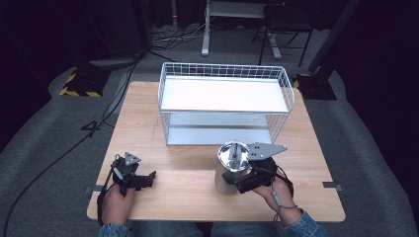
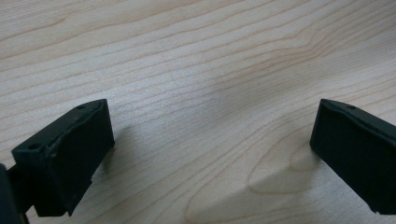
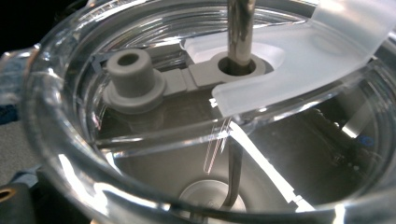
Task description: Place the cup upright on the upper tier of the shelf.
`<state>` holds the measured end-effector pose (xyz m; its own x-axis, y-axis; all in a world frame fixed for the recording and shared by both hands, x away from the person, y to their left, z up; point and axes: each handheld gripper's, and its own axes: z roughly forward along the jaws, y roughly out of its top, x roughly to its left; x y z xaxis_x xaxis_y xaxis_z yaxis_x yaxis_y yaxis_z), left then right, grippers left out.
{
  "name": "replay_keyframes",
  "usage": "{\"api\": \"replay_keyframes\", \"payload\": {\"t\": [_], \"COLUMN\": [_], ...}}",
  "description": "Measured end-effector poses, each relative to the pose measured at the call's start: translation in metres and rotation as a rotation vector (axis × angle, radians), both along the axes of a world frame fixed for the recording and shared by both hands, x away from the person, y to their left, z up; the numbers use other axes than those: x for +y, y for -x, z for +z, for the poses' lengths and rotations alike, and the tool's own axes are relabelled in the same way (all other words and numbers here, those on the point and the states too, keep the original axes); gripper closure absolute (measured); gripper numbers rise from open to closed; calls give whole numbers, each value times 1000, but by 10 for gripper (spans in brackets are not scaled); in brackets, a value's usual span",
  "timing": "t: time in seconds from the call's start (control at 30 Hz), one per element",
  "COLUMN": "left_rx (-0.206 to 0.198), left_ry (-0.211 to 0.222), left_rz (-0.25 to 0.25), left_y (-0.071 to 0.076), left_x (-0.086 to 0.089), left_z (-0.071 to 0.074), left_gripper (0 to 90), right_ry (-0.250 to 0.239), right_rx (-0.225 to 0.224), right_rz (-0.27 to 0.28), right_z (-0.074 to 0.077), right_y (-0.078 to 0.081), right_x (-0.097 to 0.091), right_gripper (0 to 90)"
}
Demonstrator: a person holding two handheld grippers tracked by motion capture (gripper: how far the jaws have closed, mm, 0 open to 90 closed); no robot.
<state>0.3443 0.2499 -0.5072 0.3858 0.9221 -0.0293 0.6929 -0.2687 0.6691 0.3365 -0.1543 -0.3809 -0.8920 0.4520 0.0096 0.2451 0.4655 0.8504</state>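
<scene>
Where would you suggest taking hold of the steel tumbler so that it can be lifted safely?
Grip the steel tumbler around its straight cylindrical wall, coming in level from the person's side, probably just below the clear lid. It stands upright, and the lid carries a metal straw, so the top offers little to clamp. The right gripper already sits against that side.

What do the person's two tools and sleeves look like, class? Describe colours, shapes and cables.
Both tools are black. The left tool carries a small grey three-cornered plate; the right tool carries a larger one. The left tool's fingers are blocky, matte black with small screw holes. A grey cable trails across the right hand. The sleeves are blue denim.
</scene>
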Motion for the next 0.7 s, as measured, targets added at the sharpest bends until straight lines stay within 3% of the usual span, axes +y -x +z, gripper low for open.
{"api": "replay_keyframes", "payload": {"t": [0.7], "left_rx": [0], "left_ry": [0], "left_rz": [0], "left_y": [0], "left_x": [0], "left_z": [0], "left_gripper": [0], "right_ry": [14], "right_rx": [-18], "right_rz": [-9], "right_z": [49], "right_y": [-9], "right_x": [-2], "right_gripper": [37]}}
